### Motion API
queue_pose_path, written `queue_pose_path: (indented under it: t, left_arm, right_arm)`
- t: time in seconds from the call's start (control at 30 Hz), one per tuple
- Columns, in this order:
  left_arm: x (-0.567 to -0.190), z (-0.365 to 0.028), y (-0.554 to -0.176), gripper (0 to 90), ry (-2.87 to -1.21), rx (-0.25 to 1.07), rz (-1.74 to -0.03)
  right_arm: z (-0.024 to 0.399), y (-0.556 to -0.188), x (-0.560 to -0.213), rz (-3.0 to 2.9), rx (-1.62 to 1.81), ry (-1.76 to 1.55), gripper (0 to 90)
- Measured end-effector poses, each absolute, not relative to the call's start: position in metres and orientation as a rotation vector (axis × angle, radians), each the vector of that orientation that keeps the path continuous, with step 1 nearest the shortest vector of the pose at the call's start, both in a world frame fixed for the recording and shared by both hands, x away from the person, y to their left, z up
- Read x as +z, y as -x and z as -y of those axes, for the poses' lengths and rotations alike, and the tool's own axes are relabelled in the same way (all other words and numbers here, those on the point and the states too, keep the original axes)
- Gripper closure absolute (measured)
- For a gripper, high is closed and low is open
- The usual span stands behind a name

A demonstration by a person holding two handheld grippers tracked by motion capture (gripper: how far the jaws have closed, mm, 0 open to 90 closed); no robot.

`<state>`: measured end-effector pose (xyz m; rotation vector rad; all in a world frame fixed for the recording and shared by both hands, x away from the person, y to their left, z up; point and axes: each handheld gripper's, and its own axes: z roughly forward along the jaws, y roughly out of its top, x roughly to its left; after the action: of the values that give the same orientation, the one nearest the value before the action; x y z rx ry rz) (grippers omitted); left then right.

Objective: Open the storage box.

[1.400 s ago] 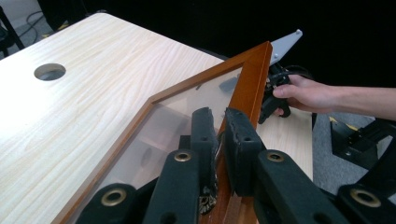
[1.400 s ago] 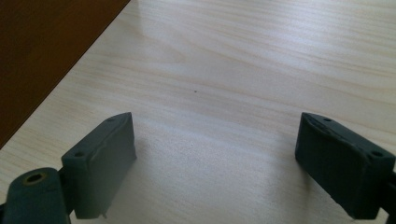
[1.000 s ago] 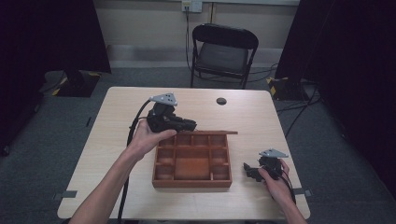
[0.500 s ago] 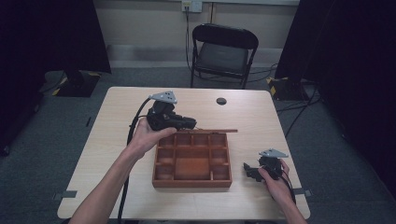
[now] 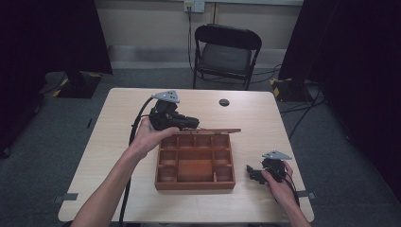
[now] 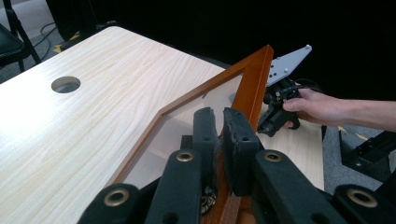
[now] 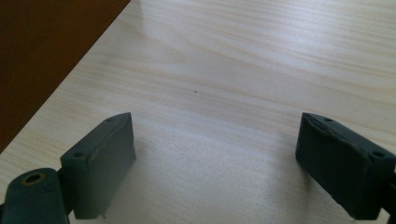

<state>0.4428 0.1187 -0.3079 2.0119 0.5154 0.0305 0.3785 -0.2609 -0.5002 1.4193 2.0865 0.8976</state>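
Note:
A brown wooden box point(image 5: 195, 185) with several compartments stands open in the middle of the table. Its framed, clear-paned lid point(image 5: 217, 131) is lifted off the far rim and looks edge-on from above. My left gripper point(image 5: 191, 125) is shut on the lid's wooden frame point(image 6: 254, 79) at the left end, and the jaws point(image 6: 219, 121) pinch the rail between them. To the right of the box, my right gripper point(image 5: 250, 171) rests low on the table in a hand. It is open, with bare tabletop between its fingers point(image 7: 215, 154). The box's side point(image 7: 42, 51) lies to its left.
The light wood table point(image 5: 283, 127) has a round cable hole point(image 5: 224, 102) near its far edge. A black folding chair point(image 5: 227, 52) stands behind the table. The left gripper's cable point(image 5: 135, 132) trails down along the forearm. Dark curtains flank the scene.

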Motion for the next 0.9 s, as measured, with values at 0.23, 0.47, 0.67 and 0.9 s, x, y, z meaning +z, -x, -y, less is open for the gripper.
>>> queue_pose_path:
  t: [0.23,0.47,0.67,0.9]
  left_arm:
    - [-0.3067,-0.1185,-0.4445,83.9,-2.011,0.030,-0.520]
    - [-0.3046,-0.1184,-0.4468,84.3,-2.010,0.045,-0.514]
    - [-0.3032,-0.1182,-0.4477,84.6,-2.008,0.057,-0.515]
    - [-0.3016,-0.1182,-0.4501,84.6,-2.005,0.061,-0.524]
  right_arm:
    - [0.2604,-0.3791,-0.5003,-2.086,0.896,-1.422,10.2]
    - [0.2604,-0.3792,-0.5003,-2.086,0.896,-1.421,10.2]
    - [0.2604,-0.3792,-0.5003,-2.086,0.896,-1.421,10.2]
    - [0.2604,-0.3792,-0.5003,-2.086,0.897,-1.421,10.2]
